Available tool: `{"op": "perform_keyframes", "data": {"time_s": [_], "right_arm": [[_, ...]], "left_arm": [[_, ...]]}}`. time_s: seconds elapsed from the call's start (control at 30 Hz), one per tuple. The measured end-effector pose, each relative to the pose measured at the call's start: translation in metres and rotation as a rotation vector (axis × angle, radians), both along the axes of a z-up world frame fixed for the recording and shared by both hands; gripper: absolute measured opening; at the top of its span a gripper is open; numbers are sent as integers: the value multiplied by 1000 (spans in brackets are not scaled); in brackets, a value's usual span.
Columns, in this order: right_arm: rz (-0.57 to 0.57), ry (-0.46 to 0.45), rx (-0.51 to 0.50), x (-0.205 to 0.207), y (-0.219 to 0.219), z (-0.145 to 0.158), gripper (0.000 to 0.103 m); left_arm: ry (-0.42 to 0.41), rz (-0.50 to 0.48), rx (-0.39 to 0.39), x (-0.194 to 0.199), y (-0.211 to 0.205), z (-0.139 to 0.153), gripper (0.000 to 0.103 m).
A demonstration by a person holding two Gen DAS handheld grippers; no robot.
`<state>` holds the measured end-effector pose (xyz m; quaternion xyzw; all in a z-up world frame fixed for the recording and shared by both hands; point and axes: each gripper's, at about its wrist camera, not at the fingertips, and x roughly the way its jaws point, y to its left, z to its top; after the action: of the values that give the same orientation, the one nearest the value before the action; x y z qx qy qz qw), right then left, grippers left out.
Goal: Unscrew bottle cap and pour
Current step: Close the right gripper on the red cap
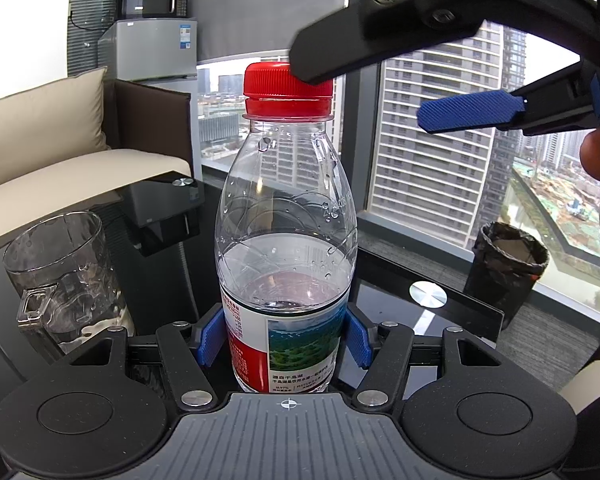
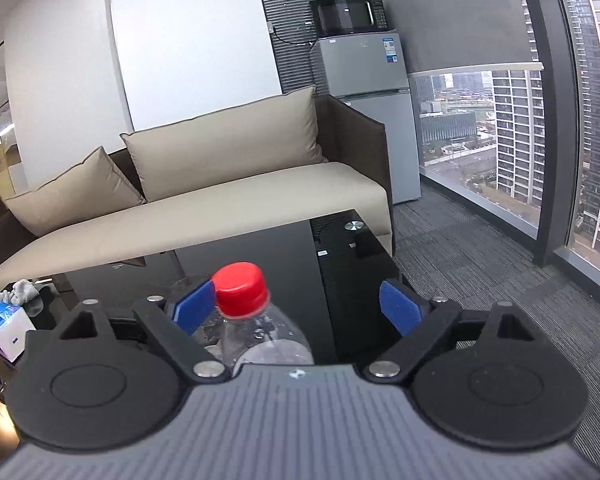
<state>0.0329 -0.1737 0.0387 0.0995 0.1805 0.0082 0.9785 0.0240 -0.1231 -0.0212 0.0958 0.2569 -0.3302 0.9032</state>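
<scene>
A: What's furthest left on the worktop [image 1: 456,312]?

B: A clear glass mug [image 1: 66,276], standing upright, apart from everything else.

A: Next to it?

B: The left claw [image 1: 285,338], pinching the water bottle [image 1: 288,216] at its label. Both blue pads [image 1: 210,338] press the sides. The bottle stands upright on the dark glass worktop, about half full.

A: Is the red cap [image 1: 286,88] off?

B: No, it sits on the neck.

A: And the right claw [image 2: 298,306]?

B: Spread wide. In its own view the cap sits off-centre between the fingers, right against the left pad [image 2: 194,306], while the right pad is well apart from it. I cannot tell whether that left pad truly touches.

A: From the left wrist view?

B: One black finger [image 1: 340,54] crosses the cap's upper right edge; the other, blue-faced, hangs off to the right, clear of the bottle.
</scene>
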Motion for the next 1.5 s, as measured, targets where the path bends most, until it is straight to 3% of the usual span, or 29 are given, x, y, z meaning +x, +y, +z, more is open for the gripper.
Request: {"op": "perform_keyframes", "data": {"time_s": [0.23,0.67,0.83,1.5], "right_arm": [[11,8,-17,4,8,1,80],[-15,25,-24,7,18,-2,71],[-21,29,-32,8,24,-3,59],[-63,35,-37,8,38,-7,35]], "left_arm": [[-1,1,2,-2,-3,-1,57],[-1,1,1,-1,-1,-2,57],[-3,1,3,0,-1,-2,57],[-8,-6,13,2,3,-4,57]]}}
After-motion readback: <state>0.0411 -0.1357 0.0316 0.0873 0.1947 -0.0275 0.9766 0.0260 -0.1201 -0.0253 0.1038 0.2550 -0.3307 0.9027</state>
